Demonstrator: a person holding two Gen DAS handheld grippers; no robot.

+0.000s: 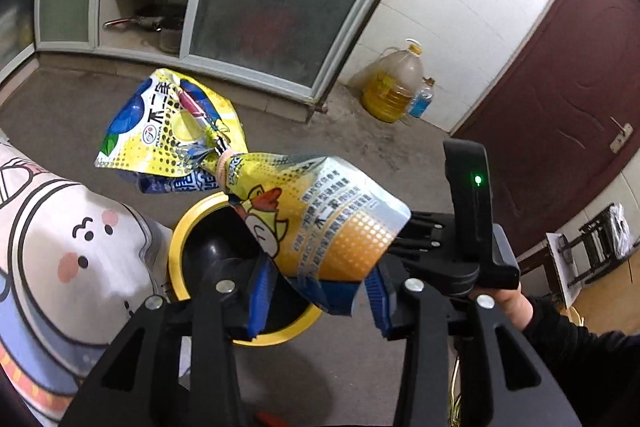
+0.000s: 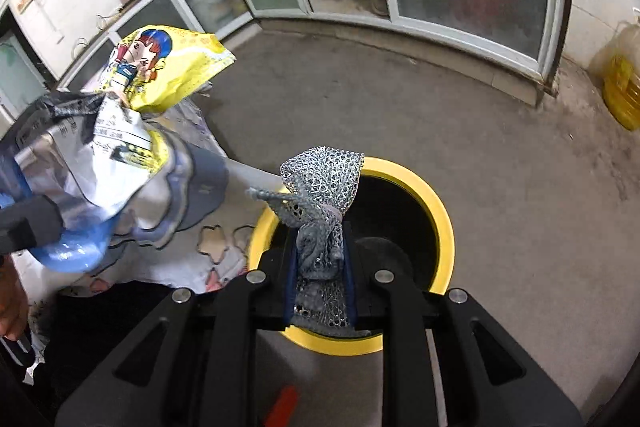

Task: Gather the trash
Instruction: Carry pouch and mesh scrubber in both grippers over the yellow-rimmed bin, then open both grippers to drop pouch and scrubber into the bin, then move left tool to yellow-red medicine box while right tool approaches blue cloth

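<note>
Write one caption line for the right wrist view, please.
Right tool grips gray mesh netting above the yellow-rimmed bin.

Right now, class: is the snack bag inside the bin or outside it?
Outside. The snack bag hangs above the bin, between the left hand-held gripper pads.

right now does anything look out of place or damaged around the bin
Nothing looks spilled or broken. The snack bag in the left gripper is crumpled and cinched at its middle, and the grey mesh in the right gripper is bunched, as trash would be. Both hang over the yellow-rimmed bin.
</note>
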